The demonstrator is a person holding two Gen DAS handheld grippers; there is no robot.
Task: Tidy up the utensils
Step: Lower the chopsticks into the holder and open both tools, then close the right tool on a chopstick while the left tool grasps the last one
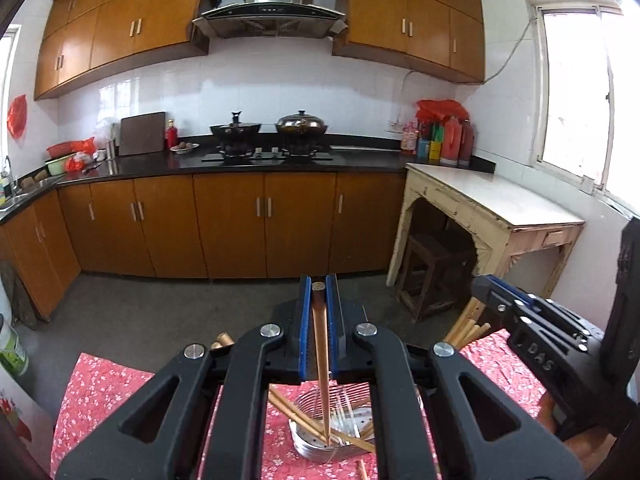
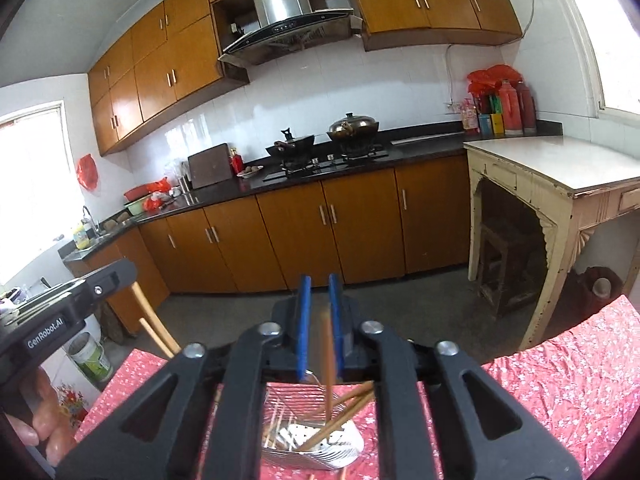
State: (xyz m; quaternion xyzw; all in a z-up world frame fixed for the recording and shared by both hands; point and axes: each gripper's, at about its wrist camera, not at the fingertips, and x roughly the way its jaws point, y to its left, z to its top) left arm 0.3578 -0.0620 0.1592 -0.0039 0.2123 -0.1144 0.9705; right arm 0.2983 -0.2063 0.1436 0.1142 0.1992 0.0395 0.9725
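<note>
A round metal utensil holder (image 1: 308,450) (image 2: 352,450) stands on a red floral tablecloth (image 1: 100,392) and holds several wooden chopsticks (image 1: 288,412) leaning at angles. My left gripper (image 1: 319,308) is above it, shut on one upright chopstick (image 1: 320,344) whose tip reaches down into the holder. My right gripper (image 2: 320,320) hangs over the same holder. Its blue pads stand apart, with a blurred chopstick (image 2: 327,364) between them near the right pad, its lower end in the holder. Each gripper shows at the edge of the other's view, with the right gripper (image 1: 486,286) and the left gripper (image 2: 120,276) close together.
A worn white side table (image 1: 500,200) with a dark stool (image 1: 432,276) under it stands to the right. Brown kitchen cabinets (image 1: 240,220) line the far side of the grey floor. A bucket (image 2: 90,354) sits left of the table. A person's hand (image 2: 40,420) grips the left tool.
</note>
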